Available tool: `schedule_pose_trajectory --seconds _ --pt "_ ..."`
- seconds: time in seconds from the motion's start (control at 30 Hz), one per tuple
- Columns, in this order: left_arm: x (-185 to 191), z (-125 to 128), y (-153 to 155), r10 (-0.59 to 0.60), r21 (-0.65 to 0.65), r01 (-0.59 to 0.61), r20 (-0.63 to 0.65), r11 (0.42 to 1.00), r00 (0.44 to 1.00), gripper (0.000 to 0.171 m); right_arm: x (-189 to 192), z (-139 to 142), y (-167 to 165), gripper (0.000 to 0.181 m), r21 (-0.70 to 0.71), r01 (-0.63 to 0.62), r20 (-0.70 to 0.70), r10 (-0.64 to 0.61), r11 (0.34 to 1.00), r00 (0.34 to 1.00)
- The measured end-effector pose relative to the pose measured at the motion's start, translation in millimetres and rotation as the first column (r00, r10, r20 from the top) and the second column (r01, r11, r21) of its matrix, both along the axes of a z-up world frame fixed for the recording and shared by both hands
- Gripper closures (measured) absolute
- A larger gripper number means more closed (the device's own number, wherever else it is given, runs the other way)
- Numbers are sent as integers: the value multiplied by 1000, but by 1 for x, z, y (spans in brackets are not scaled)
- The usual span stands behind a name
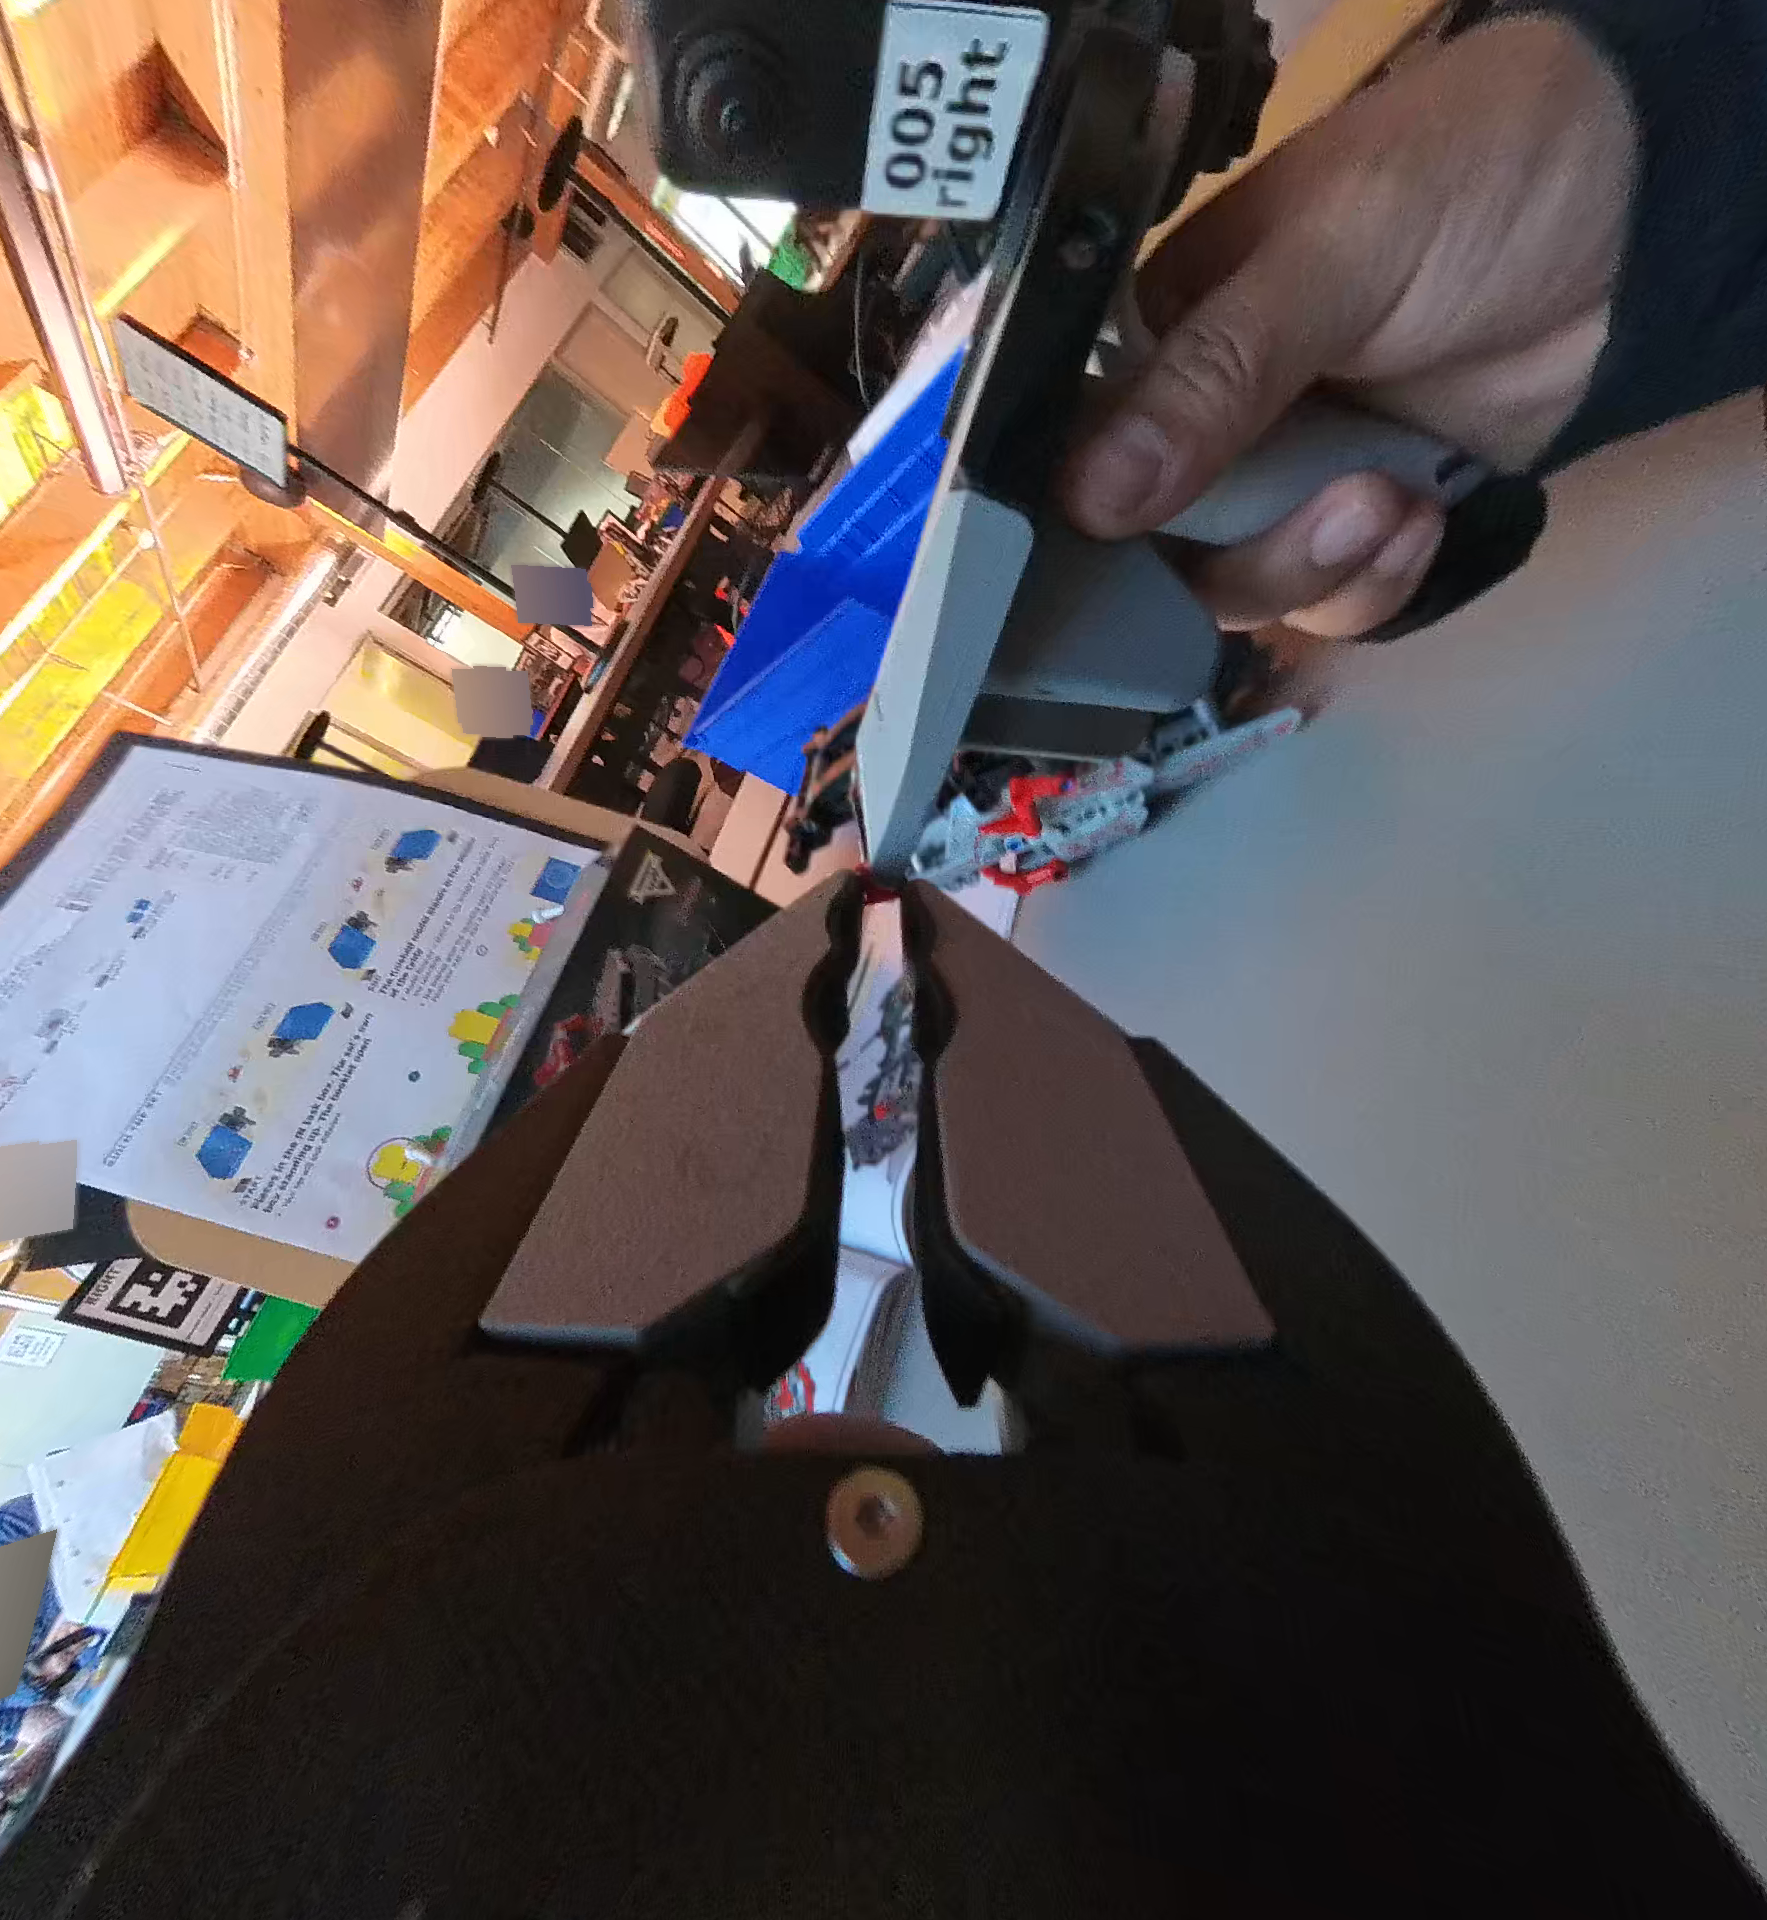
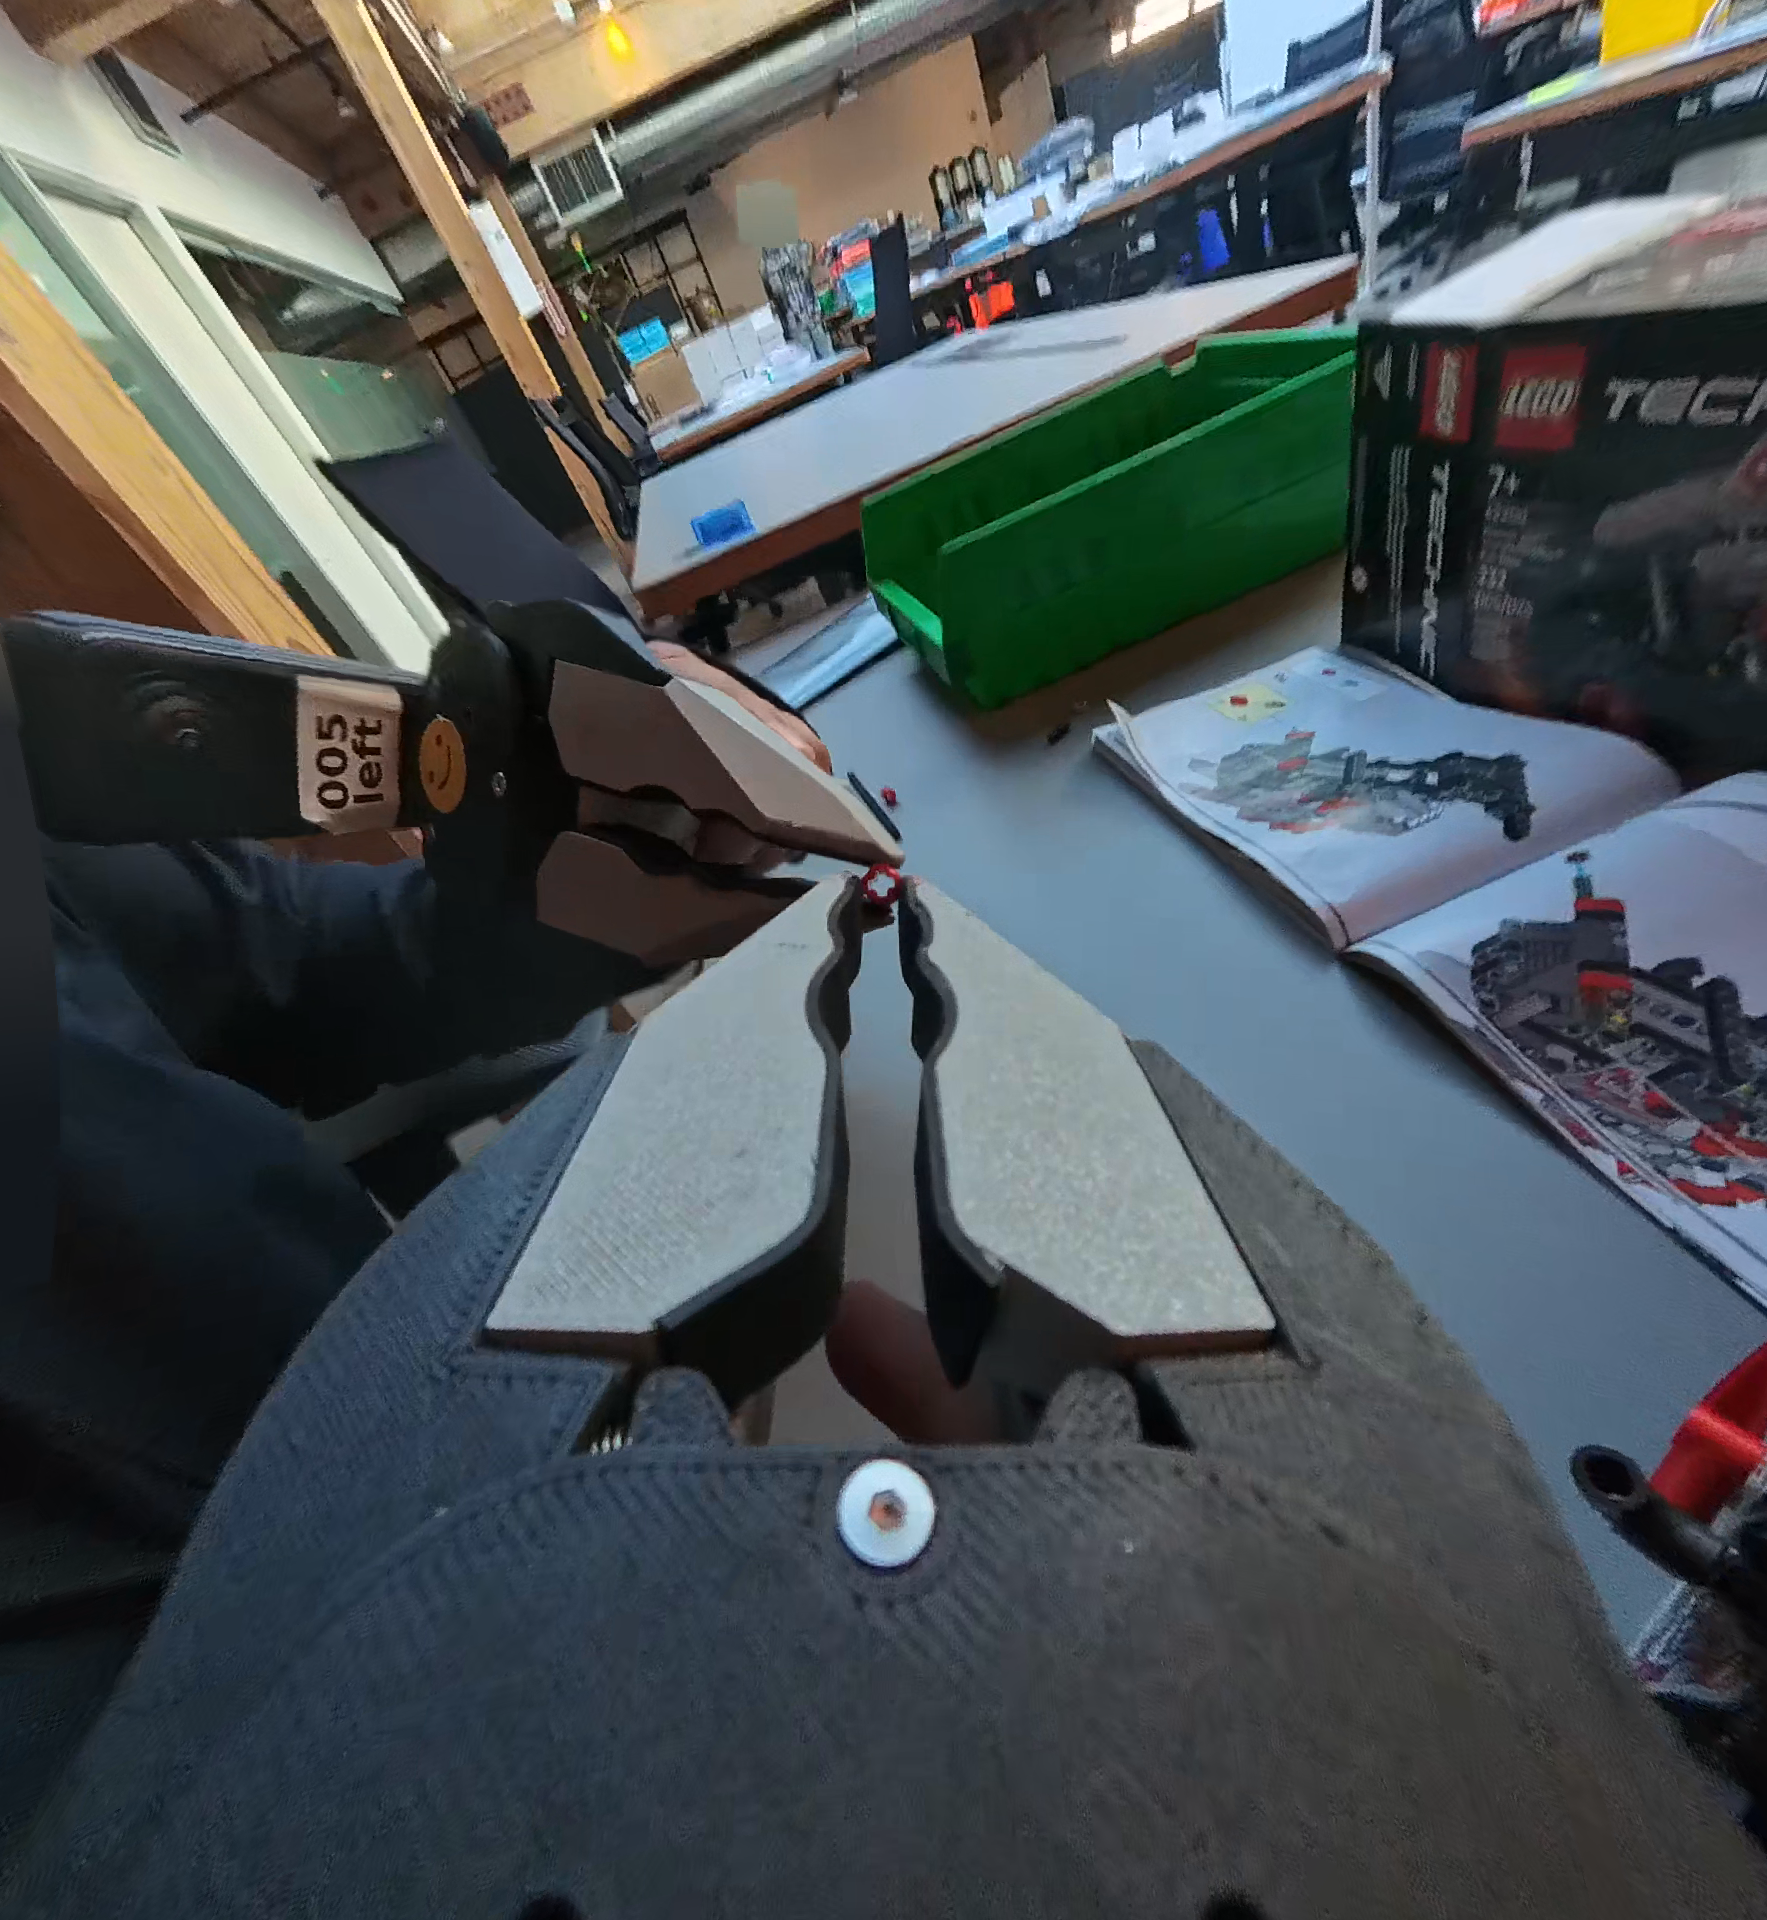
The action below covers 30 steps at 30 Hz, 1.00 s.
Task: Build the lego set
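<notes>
Two claws: meet tip to tip mid-frame over the counter [image 2: 1222, 935].
Right claw [image 2: 880, 891]: nearly closed, pinching a small red lego piece [image 2: 879, 885].
Piece axis: its round holed face looks back at the right wrist camera; length hidden.
Left claw [image 1: 874, 891]: tips almost together at the same red piece; grip unclear.
Around: open instruction booklet [image 2: 1544, 894], lego box [image 2: 1606, 499], green bin [image 2: 1118, 540] upper right; partly built model [image 1: 1055, 810] behind the claws.

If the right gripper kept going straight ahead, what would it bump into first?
The right gripper already pinches a small red piece at its tips. Straight on, it would probably meet the left gripper first, whose tips sit right against that piece.
</notes>
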<state>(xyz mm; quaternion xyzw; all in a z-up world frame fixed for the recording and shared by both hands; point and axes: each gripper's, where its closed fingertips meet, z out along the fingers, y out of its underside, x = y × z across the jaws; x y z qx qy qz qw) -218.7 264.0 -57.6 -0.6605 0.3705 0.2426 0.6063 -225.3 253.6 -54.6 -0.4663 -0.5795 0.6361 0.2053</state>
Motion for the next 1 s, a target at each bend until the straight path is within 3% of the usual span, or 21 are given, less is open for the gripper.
schedule_pose_trajectory --seconds 0.23,0.53,0.67,1.0 --pt "25 33 -5 -53 146 42 75 988 996 169 25 31 -5 179 -212 -61 -86 44 975 995" --pt "52 40 -6 -208 163 168 280 972 937 167 52 37 -3 179 -568 -202 -122 160 798 979" --pt "59 40 -6 -256 146 222 290 964 922 167 58 37 -3 179 -605 -220 -135 174 765 976" --pt "57 36 -7 -213 131 187 221 974 952 167 58 35 -3 179 -621 -222 -150 163 752 975"
